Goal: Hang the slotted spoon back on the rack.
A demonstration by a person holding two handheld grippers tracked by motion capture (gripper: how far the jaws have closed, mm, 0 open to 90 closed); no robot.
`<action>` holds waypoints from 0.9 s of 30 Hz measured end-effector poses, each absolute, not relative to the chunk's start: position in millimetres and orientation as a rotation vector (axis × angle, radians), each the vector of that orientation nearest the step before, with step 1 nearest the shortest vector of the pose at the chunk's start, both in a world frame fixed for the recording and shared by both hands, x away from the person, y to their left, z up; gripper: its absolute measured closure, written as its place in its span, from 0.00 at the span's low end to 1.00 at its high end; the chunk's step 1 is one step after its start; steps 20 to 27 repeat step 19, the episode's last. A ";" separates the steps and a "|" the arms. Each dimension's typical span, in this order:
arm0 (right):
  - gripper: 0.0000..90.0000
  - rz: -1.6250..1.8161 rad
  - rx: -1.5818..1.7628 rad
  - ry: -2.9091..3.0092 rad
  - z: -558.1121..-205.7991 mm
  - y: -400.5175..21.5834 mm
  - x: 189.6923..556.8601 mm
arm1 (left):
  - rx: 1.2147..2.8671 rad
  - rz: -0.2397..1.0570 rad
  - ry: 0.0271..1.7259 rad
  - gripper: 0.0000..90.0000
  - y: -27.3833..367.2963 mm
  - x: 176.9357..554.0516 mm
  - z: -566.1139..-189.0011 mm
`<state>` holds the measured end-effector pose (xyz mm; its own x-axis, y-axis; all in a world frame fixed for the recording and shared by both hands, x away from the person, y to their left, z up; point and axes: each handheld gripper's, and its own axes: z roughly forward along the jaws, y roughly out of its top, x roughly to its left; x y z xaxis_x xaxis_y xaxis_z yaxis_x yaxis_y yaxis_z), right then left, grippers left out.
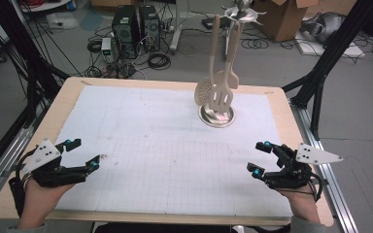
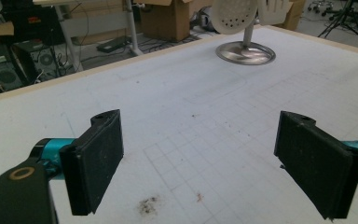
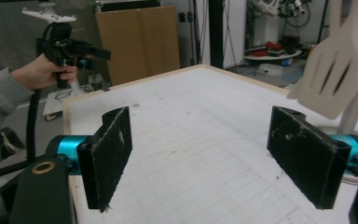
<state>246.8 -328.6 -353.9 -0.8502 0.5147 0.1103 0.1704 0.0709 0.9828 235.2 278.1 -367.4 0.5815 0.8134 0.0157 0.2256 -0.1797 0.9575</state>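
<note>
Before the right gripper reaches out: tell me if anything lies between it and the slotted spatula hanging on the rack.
Nothing visible does. Bare gridded mat lies between the right gripper, jaws open, and the slotted spatula hanging on the rack.

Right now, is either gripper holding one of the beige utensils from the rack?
No: left gripper and right gripper are open, empty, while beige slotted spatula hangs on the rack.

**Left gripper wide open over the tabletop**

The left gripper (image 2: 200, 163) hovers with jaws spread apart above the gridded tabletop (image 2: 177, 107), nothing between them. Far ahead, a round metal stand (image 2: 245, 51) carries a perforated skimmer (image 2: 235, 15).
</note>
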 end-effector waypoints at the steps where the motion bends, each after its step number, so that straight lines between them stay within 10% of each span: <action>1: 0.23 1.852 0.700 2.076 -353.7 -329.1 246.2 | 1.695 0.664 0.872 0.18 280.1 234.9 -366.9; 27: 0.23 1.848 0.744 2.003 -353.6 -326.9 246.4 | 1.665 0.672 0.920 0.18 290.3 239.0 -370.8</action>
